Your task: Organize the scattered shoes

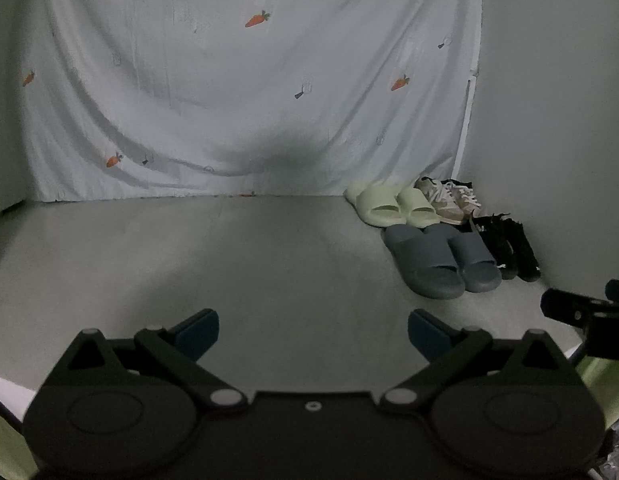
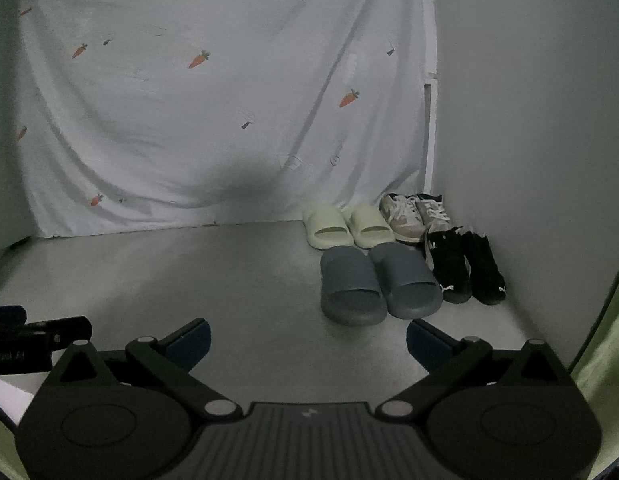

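Backdrop sheet [image 2: 189,128]: thin cloth, creased, matt. Floor [image 2: 189,280]: smooth, faint sheen. Slides [image 2: 353,292]: matt foam-like, smooth. Sneakers [image 2: 413,216]: fabric w/ laces. Black shoes [image 2: 469,268]: matt, suede-like.

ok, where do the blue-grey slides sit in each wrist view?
Left wrist: blue-grey slides lie right of centre, mid-height, in front of the pale green slides.
Right wrist: blue-grey slides lie just right of centre, closer, above the right gripper.
Shared landmark: the black shoes directly right of them, beside the wall.
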The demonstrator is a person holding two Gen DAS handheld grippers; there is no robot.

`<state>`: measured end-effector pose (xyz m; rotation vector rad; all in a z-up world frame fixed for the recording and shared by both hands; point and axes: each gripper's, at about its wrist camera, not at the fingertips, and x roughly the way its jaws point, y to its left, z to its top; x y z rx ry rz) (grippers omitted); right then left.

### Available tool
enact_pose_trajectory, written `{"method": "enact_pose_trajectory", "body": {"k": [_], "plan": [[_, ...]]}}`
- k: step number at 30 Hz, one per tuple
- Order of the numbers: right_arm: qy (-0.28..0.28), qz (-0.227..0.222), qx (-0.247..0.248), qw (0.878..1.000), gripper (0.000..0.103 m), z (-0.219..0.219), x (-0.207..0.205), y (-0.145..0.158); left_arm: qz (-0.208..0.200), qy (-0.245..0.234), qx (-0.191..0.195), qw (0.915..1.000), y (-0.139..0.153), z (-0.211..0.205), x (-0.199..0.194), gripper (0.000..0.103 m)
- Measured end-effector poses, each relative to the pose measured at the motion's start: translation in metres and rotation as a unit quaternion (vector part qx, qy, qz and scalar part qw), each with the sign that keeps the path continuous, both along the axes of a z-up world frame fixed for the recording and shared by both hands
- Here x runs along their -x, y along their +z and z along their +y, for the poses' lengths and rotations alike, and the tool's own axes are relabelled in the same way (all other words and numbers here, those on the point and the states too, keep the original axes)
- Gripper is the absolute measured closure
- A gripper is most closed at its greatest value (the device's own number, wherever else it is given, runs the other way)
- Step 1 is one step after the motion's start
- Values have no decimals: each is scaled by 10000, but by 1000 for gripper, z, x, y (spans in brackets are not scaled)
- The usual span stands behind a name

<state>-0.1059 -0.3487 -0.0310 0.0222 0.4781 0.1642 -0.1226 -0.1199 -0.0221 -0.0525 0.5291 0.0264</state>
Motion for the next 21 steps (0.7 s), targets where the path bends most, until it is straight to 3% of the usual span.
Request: {"method": "enact_pose_trajectory", "body": {"k": [21], "plan": [[131,-80,67,9999,0,7,11,1,-101,79,-68,9999,2,-3,10,2]]}}
